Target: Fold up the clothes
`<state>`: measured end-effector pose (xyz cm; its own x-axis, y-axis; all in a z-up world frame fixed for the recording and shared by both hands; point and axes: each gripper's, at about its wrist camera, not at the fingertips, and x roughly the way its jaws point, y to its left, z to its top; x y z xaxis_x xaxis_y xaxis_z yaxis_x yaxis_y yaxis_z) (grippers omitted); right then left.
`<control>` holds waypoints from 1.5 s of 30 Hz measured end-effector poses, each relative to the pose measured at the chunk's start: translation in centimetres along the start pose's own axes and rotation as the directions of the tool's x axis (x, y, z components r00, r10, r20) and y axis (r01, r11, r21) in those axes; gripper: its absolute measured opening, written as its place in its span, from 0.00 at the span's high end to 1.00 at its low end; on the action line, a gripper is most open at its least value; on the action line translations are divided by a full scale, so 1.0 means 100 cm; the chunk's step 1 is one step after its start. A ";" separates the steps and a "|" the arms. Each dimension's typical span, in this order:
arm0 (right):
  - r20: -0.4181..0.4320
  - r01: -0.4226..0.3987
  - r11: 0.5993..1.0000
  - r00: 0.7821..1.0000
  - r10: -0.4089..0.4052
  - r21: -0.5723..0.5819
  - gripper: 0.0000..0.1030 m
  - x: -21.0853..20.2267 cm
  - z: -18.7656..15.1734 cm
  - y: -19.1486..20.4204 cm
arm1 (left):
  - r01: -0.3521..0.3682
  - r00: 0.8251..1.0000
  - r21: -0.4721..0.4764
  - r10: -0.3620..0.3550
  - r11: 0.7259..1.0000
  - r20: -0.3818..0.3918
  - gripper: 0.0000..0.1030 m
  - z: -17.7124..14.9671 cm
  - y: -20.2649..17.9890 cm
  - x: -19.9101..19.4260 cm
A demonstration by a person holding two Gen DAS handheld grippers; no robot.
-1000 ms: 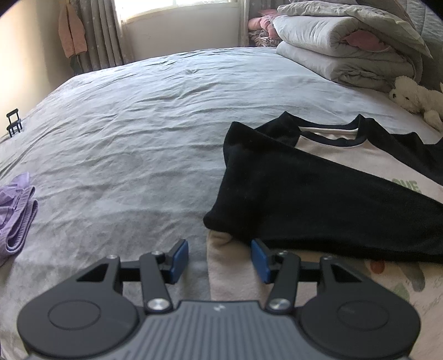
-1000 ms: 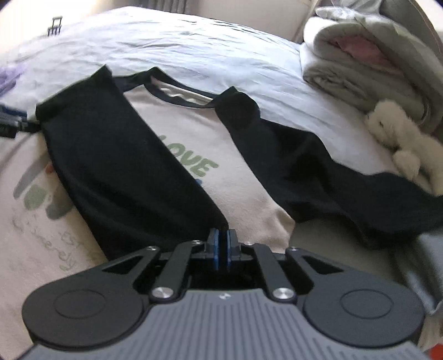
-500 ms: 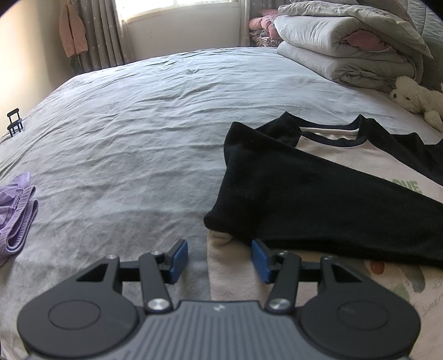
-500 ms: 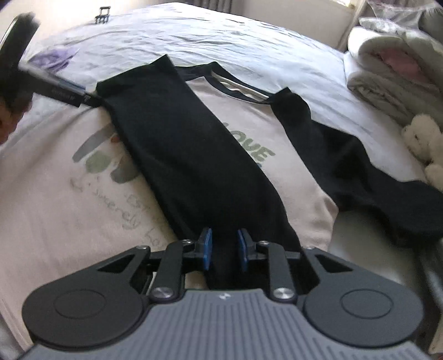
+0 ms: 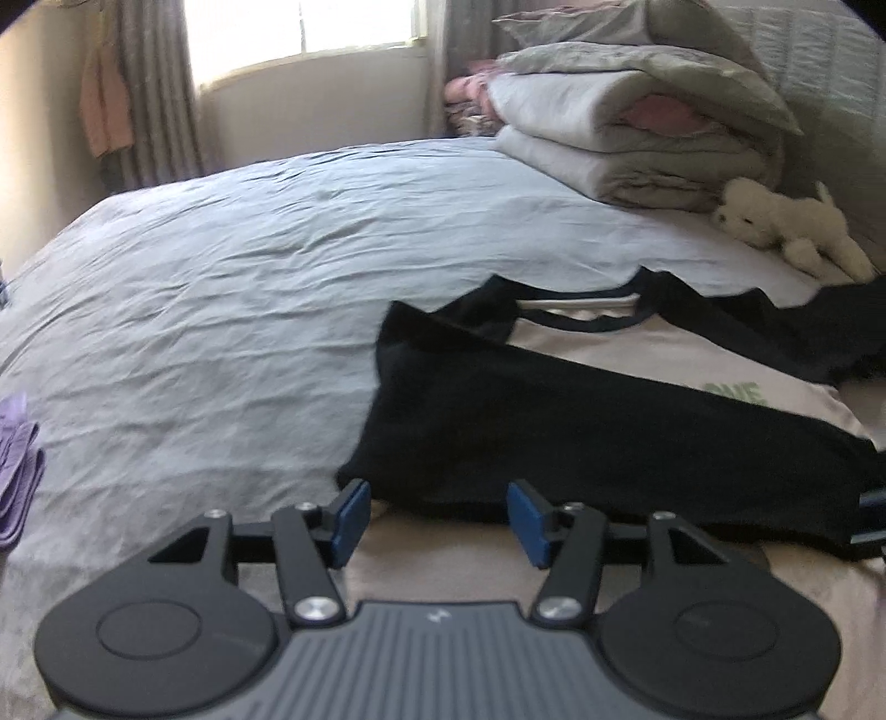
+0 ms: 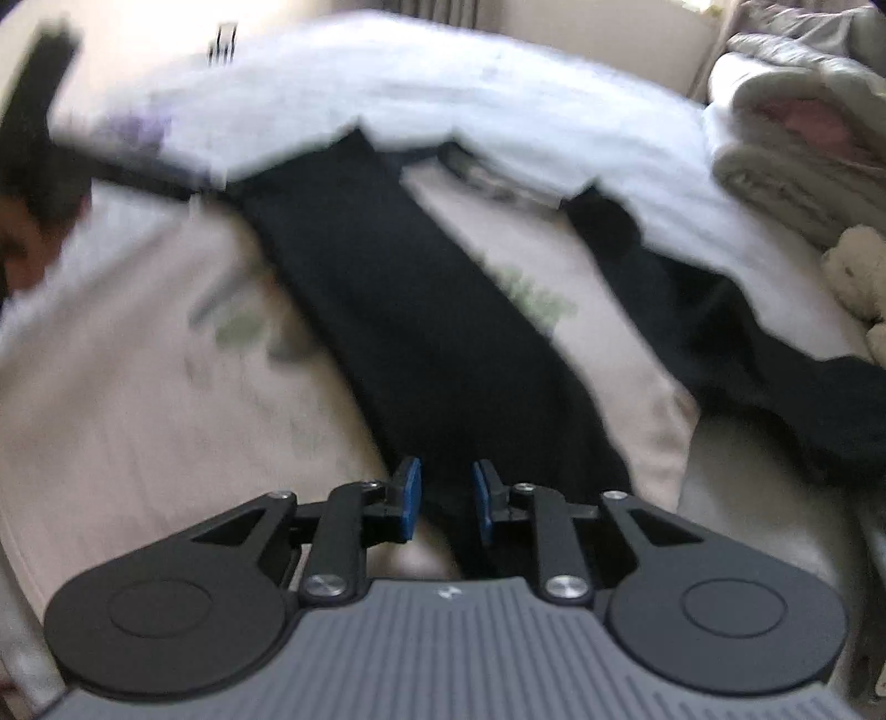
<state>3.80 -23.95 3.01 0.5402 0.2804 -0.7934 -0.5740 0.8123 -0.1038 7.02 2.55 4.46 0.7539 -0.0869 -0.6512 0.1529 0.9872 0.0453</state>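
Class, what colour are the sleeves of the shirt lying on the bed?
Black; the folded-over sleeve on the cream shirt shows best in the left wrist view.

Folded grey quilts (image 5: 637, 127) are stacked at one o'clock, a white plush toy (image 5: 786, 227) just beside them. A curtained window (image 5: 299, 33) stands at twelve, with what may be a pink garment (image 5: 102, 105) hanging at ten.
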 end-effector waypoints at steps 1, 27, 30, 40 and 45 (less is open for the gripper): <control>-0.009 0.004 1.000 1.000 -0.004 -0.012 0.69 0.000 -0.001 0.001 | 0.004 1.000 0.011 -0.004 1.000 0.001 0.44 -0.001 -0.003 0.001; 0.086 0.168 0.858 0.968 -0.238 0.485 0.60 -0.043 -0.030 -0.116 | -0.021 0.998 -0.057 0.017 0.998 -0.063 0.42 -0.004 0.010 0.011; 0.099 0.136 0.916 0.978 -0.186 0.376 0.60 -0.036 -0.022 -0.092 | -0.020 0.997 -0.040 0.017 0.999 -0.071 0.42 -0.006 0.007 0.013; -0.072 0.176 0.955 0.984 -0.163 0.238 0.60 -0.013 -0.028 -0.075 | -0.051 0.995 -0.031 0.049 0.998 -0.082 0.41 -0.007 0.010 0.013; -0.056 0.226 0.932 0.974 -0.220 0.283 0.60 -0.020 -0.030 -0.083 | -0.053 0.995 -0.052 0.049 0.997 -0.091 0.41 -0.007 0.014 0.014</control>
<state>5.69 -32.79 3.65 0.6177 0.0660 -0.7837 -0.2385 0.9653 -0.1067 7.84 3.89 3.14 0.6989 -0.0263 -0.7147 0.0792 0.9960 0.0408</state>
